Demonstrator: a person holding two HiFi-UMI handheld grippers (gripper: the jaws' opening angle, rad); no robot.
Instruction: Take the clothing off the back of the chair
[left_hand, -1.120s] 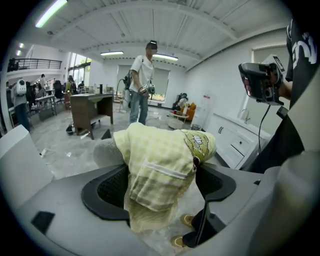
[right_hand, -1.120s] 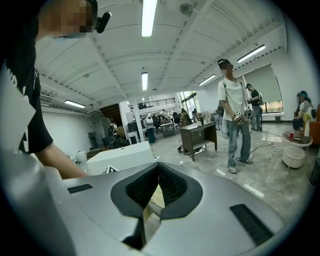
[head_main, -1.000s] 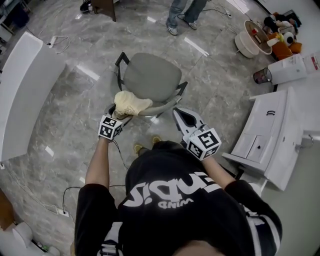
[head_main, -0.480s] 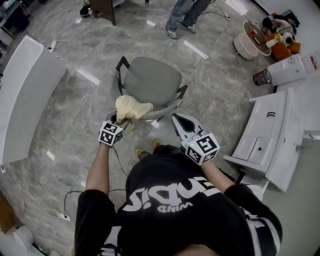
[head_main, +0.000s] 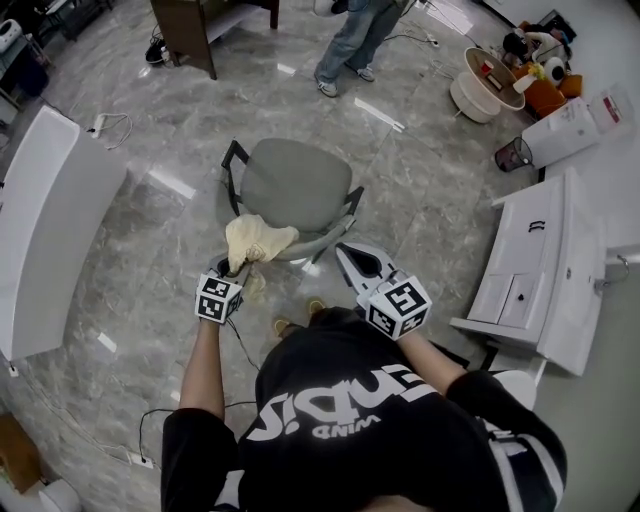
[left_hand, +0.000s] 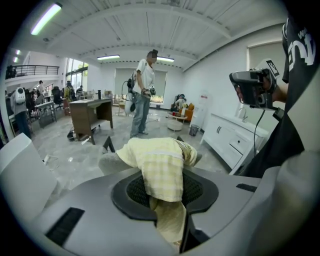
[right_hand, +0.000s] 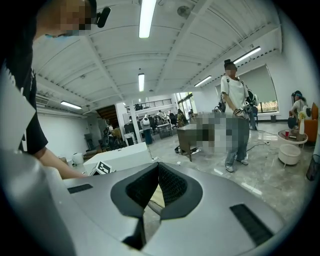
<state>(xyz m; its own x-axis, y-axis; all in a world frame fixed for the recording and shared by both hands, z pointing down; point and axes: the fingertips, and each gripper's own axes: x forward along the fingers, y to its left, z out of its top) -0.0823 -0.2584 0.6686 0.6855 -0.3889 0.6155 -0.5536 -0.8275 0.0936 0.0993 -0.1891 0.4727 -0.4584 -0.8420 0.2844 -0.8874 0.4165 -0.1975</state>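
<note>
Left gripper (head_main: 227, 268) has just been closing its 2 jaws and now pinches the yellow clothing (left_hand: 160, 172). It lies straight ahead, draped over the chair (head_main: 296, 184) back, hanging lengthwise toward the jaws. Right gripper (head_main: 352, 256), closed and empty, sits farther away.

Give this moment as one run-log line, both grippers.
left gripper: jaws just closed, gripping cloth | cloth: draped on chair back | right gripper: shut, empty
</note>
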